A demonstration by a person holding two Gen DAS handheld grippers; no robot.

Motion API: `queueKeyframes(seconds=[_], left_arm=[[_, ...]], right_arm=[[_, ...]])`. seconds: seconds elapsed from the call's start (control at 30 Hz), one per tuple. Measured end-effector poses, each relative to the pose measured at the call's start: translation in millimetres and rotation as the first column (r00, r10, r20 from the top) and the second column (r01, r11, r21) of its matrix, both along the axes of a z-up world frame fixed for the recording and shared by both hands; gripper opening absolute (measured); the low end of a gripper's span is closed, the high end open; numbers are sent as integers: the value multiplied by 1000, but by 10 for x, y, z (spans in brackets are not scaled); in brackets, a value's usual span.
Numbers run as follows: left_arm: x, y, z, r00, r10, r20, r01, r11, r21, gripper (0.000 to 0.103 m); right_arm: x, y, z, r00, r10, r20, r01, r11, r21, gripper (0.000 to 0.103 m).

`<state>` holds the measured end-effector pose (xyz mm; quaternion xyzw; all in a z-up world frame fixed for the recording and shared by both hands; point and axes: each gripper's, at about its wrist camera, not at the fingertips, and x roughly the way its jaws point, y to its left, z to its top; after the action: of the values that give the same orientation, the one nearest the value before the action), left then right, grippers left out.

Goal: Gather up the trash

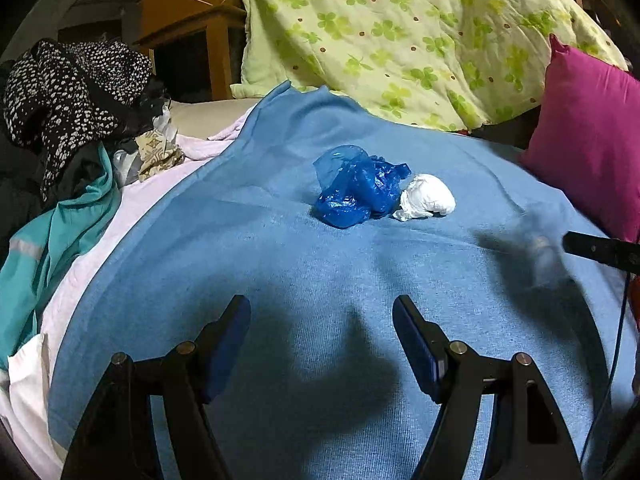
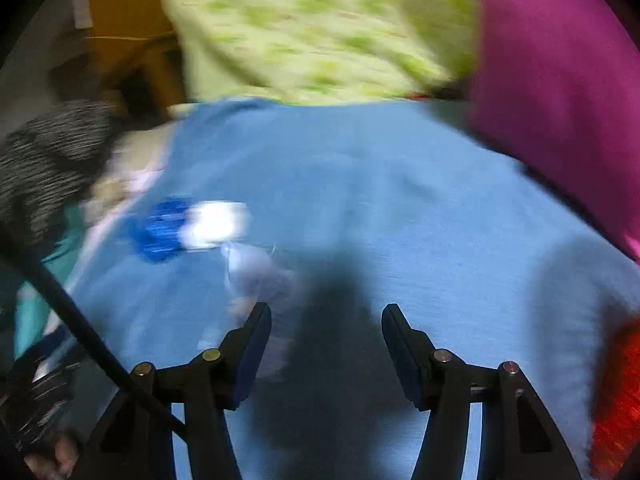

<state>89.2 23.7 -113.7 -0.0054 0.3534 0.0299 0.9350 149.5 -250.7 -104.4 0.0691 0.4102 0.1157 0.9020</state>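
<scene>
A crumpled blue plastic bag (image 1: 356, 186) and a white paper wad (image 1: 428, 197) lie touching on the blue blanket (image 1: 260, 248). My left gripper (image 1: 322, 342) is open and empty, well short of them. A blurred clear plastic piece (image 1: 538, 248) hangs at the right, beside a finger (image 1: 600, 250) of the right gripper. In the blurred right wrist view my right gripper (image 2: 326, 346) is open, with the clear plastic (image 2: 264, 280) just ahead of its left finger (image 2: 252, 344). The blue bag (image 2: 162, 228) and white wad (image 2: 214, 224) show at the left there.
A magenta pillow (image 1: 588, 140) stands at the right. A green clover quilt (image 1: 408, 40) is piled at the back. A heap of clothes (image 1: 72, 96) and a teal garment (image 1: 56, 232) lie at the left. Something red-orange (image 2: 618, 396) is at the right edge.
</scene>
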Motion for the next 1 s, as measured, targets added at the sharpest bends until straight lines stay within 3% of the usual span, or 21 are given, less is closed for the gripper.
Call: queueKeyframes(seconds=[0.07,0.13,0.3,0.4,0.63,0.87,1.0], left_arm=[[1,16,-6,1000,5,-4,-5,1000,-10,74],[5,27,-14,1000,10,-9,-10,1000,-14,74],[-20,39,-8,1000,14,-4,-14,1000,-25,74],[-22,40,-2,1000,10,-3,-10,999,-39,74],[-45,40,12,1000,5,2,-5,999,-48,74],[-35,45,-8,1000,2,-10,-3,998,-66,74],[-31,18,-19,1000,-4,-12,3,998,-62,74]], right_arm=[[-97,263,72,986,156,57,-156,988,-5,61],[-159,425,78,969,238,71,-237,971,-20,61],[-27,157,14,993,120,9,-120,988,92,61],[50,-13,-44,996,73,-47,-62,979,194,61],[263,48,-318,978,99,-186,-25,930,366,61],[330,263,-373,976,119,-183,-43,927,373,61],[289,330,-297,980,132,-149,-75,938,339,49]])
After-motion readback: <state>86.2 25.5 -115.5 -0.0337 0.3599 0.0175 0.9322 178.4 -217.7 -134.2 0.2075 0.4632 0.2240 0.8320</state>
